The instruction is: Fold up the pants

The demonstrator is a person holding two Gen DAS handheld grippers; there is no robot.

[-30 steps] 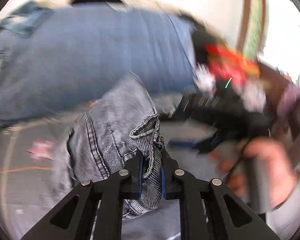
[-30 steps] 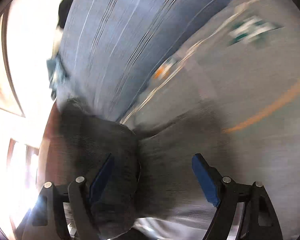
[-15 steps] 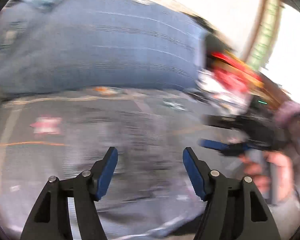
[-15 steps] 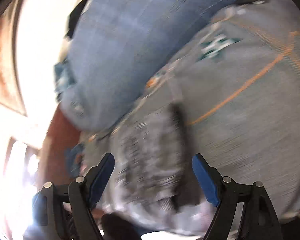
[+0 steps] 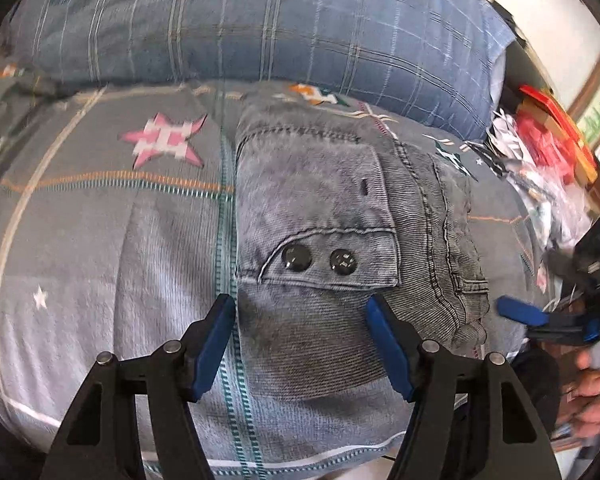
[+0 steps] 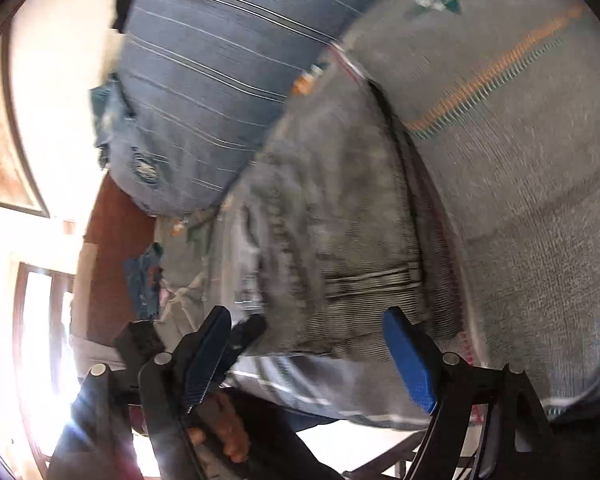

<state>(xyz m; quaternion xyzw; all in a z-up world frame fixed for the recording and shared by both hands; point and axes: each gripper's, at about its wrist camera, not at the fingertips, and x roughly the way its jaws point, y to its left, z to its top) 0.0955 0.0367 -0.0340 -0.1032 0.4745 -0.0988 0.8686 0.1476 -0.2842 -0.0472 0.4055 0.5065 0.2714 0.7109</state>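
The grey denim pants point(image 5: 332, 232) lie folded in a compact stack on the bed, a snap-buttoned pocket flap on top. My left gripper point(image 5: 300, 344) is open and empty, hovering just above the stack's near edge. My right gripper point(image 6: 308, 356) is open and empty, a little off the near edge of the pants point(image 6: 340, 216). It also shows in the left wrist view point(image 5: 540, 316) at the right of the stack.
A grey patterned bedsheet point(image 5: 100, 216) covers the bed. A blue plaid pillow point(image 5: 260, 24) lies behind the pants. Red boxes and plastic bags point(image 5: 548, 136) pile up at the far right. The bed's front edge point(image 5: 300, 460) is close below.
My left gripper let go of the pants and opened. The pants now lie flat and folded on the bed. Both grippers have drawn back from them.
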